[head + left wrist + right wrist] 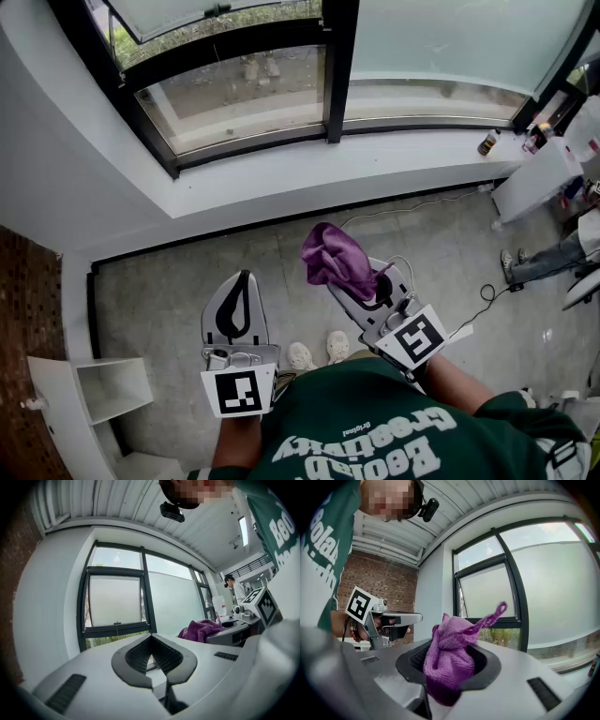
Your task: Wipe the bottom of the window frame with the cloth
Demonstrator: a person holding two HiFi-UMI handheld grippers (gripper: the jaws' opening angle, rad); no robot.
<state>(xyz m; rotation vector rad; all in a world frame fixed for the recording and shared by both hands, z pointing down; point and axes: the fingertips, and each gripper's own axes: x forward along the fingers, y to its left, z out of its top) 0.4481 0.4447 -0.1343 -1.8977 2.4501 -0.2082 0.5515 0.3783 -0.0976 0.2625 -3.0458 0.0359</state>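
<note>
We record a purple cloth [333, 255], a black window frame [337, 56] and a green shirt [375, 455] lettered white. The left gripper [246, 276] and right gripper [349, 281] are pale grey with black pads [230, 317], their cubes [240, 392] marked in black-and-white squares.

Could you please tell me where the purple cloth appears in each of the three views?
Head view: centre, purple cloth bunched in the right gripper.
Left gripper view: right of centre, beyond the jaws.
Right gripper view: low centre, clamped between the jaws.
Shared landmark: the dark window frame.
</note>
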